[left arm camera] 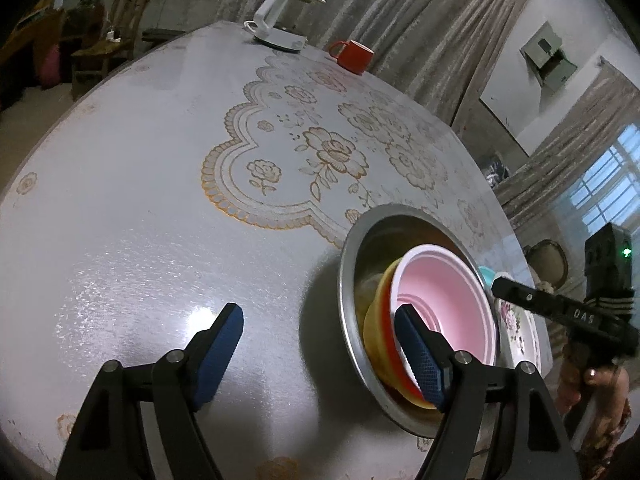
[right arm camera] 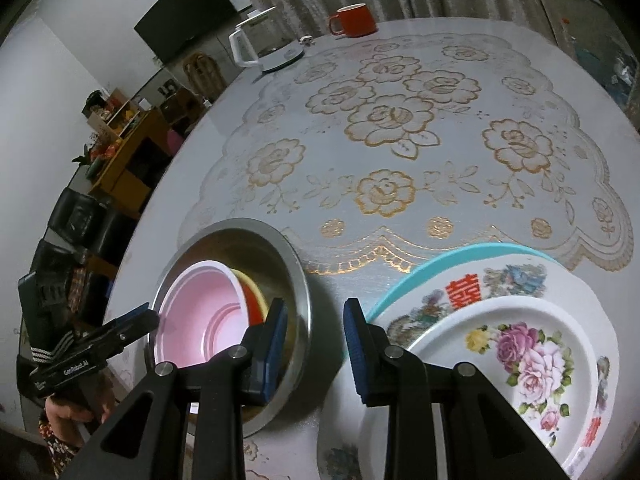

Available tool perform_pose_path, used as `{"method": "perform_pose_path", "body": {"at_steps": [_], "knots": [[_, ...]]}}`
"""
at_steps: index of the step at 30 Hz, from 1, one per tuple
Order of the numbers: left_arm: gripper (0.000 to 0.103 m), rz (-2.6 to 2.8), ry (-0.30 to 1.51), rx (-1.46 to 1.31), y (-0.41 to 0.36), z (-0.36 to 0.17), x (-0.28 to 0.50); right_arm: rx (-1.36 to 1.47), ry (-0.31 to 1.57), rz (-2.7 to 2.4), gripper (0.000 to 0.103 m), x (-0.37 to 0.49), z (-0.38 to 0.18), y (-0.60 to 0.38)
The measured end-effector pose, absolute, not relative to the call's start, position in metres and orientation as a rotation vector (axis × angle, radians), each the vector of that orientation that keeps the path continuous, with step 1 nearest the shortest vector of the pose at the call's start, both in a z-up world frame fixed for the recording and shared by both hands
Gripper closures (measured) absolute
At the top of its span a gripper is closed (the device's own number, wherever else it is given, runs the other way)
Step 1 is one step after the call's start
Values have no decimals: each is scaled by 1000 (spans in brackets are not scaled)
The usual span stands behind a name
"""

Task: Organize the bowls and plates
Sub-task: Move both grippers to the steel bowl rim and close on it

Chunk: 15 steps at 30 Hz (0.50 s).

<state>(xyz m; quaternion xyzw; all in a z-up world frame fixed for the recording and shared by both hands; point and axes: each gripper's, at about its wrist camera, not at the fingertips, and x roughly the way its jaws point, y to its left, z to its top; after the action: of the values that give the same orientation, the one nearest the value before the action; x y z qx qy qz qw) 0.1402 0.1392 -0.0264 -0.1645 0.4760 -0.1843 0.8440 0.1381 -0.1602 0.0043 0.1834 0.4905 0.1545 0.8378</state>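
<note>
Your table (right arm camera: 440, 60) carries a steel bowl (right arm camera: 296, 264) near its front edge, with a pink bowl (right arm camera: 200, 320) nested over red and yellow bowls inside. Just right of it is the plate stack: teal plate (right arm camera: 404, 280) at the bottom, a floral plate (right arm camera: 532, 360) on top. Your left tool (left arm camera: 320, 356) is wide open, one finger over the steel bowl's rim, gripping nothing. Your right tool (right arm camera: 316, 352) is narrowly open, empty, between bowl and plates.

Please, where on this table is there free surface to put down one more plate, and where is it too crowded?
Free: the wide tablecloth stretch between the steel bowl, the plate stack, the white kettle and red mug. Crowded: the near edge, where bowl and plates sit close.
</note>
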Motion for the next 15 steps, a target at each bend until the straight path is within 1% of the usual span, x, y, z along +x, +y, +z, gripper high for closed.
{"method": "perform_pose_path", "body": {"at_steps": [7,11,15], "knots": [[24,-393,1026,-336,141,-31,141,366,1049,337,74,142,1,-153],[26,-409,1039,-315,134,-33,140,332,1050,332,75,145,-2,-149],[35,-427,1045,-299,131,-34,141,329,1060,368,75,147,-5,-145]]}}
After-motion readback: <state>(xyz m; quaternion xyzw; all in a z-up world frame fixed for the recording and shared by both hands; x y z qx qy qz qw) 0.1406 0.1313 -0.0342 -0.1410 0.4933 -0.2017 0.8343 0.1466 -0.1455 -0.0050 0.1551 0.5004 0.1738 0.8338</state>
